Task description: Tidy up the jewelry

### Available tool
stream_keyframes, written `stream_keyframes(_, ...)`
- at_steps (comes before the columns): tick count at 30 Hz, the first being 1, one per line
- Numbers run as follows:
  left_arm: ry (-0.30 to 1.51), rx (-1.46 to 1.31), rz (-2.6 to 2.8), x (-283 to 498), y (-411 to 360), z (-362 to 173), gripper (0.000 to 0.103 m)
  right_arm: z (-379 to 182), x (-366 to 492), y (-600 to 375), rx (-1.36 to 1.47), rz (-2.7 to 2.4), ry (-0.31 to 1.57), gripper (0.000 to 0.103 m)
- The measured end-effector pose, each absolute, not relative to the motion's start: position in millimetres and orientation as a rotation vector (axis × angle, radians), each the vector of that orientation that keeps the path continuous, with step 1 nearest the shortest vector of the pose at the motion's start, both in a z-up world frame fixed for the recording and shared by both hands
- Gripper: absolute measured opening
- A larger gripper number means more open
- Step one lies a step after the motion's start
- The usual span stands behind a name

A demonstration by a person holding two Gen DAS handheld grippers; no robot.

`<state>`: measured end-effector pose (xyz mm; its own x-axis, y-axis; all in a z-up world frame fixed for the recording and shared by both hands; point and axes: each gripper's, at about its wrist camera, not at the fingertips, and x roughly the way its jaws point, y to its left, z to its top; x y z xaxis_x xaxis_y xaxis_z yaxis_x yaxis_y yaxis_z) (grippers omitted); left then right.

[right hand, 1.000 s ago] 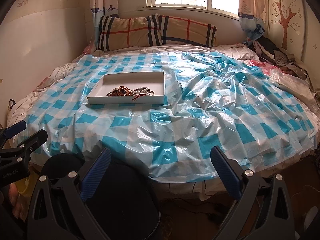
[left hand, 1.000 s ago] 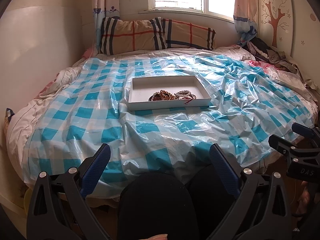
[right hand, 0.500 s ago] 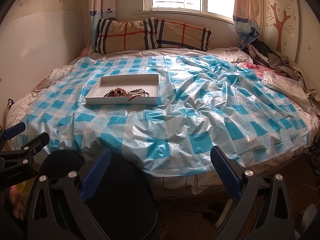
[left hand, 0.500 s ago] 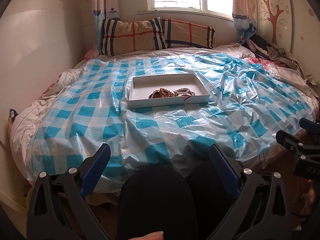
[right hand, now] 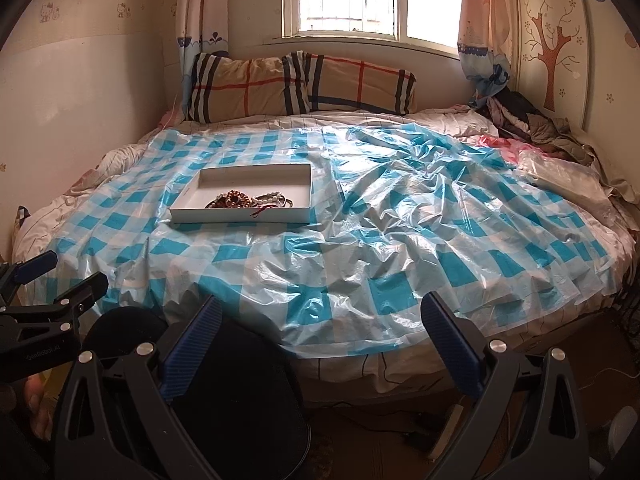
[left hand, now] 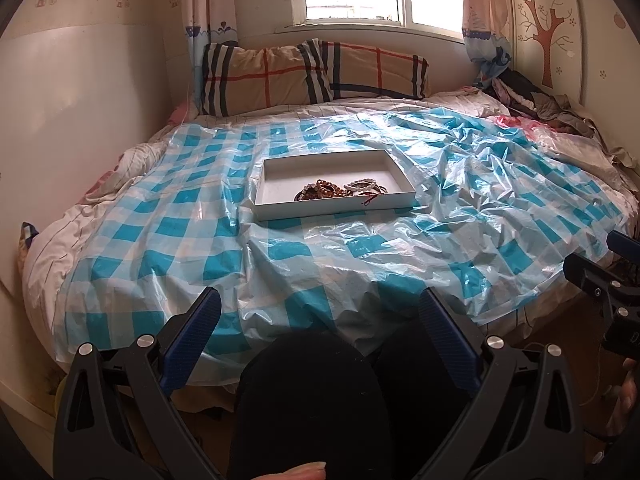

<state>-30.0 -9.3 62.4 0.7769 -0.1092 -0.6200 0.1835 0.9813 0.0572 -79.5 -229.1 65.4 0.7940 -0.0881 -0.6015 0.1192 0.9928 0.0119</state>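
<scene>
Left gripper [left hand: 320, 316]: jaws spread wide, nothing between the blue pads [left hand: 192, 332]. It hangs low at the foot of the bed, above the person's dark-clad knees [left hand: 308, 392]. Right gripper [right hand: 320, 320]: likewise spread wide and empty, off the bed's near edge, over the right knee and the floor. Each gripper shows at the margin of the other's view; the left one's body, seen from the right wrist, carries small white lettering [right hand: 42, 354], too blurred to read with confidence.

Bed [right hand: 400, 376] covered by a blue-and-white checked plastic sheet [left hand: 180, 240], crumpled more on the right half. Sheet overhangs the near edge. Broad bare stretch of sheet lies between both grippers and the tray; the whole right half of the bed carries only wrinkles.

White shallow tray [left hand: 276, 168] sits on the sheet left of centre, well apart from both grippers. Long axis runs left-right, parallel to the bed's near edge. Jewelry [left hand: 340, 190] heaped against the tray's near wall, toward its right half: brown beaded strands, pale beaded pieces beside them, a red cord [left hand: 370, 199] draped over the near rim. Far half of the tray bare.

Beyond: two plaid pillows [left hand: 312, 76] against the headwall under the window, piled clothes [left hand: 548, 108] at far right corner, tree decal [left hand: 546, 40] on the right wall.
</scene>
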Motion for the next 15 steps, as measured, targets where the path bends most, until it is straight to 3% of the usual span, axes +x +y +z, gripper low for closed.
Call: stream_keyframes(15, 0.666, 0.135, -0.146, -30.5, -7.3, 61.9, 0.095, 57.7, -80.2, -226.0, 0.103, -0.064, 0.639, 0.096)
